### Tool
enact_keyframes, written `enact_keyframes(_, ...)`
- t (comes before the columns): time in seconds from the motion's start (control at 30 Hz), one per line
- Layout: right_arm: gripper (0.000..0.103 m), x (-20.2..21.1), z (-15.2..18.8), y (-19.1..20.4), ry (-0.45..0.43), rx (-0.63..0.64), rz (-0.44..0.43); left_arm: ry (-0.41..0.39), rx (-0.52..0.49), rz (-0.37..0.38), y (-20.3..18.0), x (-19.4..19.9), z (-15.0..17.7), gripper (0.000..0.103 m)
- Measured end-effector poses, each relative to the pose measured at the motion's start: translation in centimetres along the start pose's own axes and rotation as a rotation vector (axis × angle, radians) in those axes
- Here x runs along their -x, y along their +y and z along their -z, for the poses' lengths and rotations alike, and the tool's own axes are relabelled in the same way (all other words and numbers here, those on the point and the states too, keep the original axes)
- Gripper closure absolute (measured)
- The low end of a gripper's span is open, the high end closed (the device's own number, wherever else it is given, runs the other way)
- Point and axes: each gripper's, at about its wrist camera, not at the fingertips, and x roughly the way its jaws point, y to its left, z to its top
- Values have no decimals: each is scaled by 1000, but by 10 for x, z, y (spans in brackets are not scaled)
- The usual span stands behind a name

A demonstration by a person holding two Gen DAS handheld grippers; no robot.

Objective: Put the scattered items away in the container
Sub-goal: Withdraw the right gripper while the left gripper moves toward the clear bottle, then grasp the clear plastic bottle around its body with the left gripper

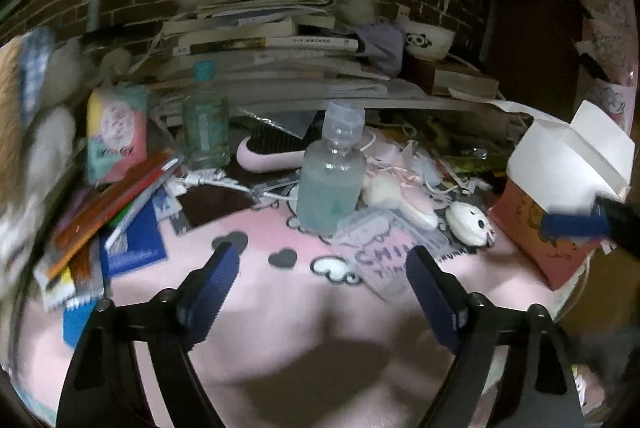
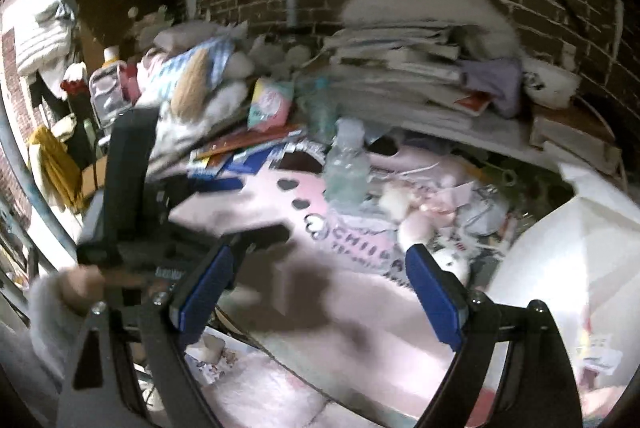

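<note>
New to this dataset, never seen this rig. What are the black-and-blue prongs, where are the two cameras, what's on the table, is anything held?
No robot here: a person holds a two-finger gripper in each hand, with a fisheye camera on each looking along its fingers. One picture shows the left gripper, the other the right gripper; both are open and hold nothing. On the pink blanket stand a clear bottle of bluish liquid and a green-tinted bottle, among a pink brush, a small white plush and coloured packets. The white box at right is probably the container. Books are stacked behind.

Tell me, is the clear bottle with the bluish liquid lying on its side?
No, the clear bottle stands upright on the pink cloth, cap on top.
</note>
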Motion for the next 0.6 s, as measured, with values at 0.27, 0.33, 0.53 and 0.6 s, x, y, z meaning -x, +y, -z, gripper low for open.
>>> enact_keyframes(0.27,16,-18,34,13,26,-3,-19,65,-31,9,-4,-43,-34,53)
enact_keyframes(0.33,16,-23,41,9,45,-29,-33,68,-30,7,-4,-51,-39,56)
enact_keyframes(0.53,16,-30,51,-6,75,-91,-52,51,-30,2,-9,-58,-50,60)
enact_keyframes(0.6,16,-30,52,-8,75,-96,-51,50,-27,1,-10,-60,-52,60)
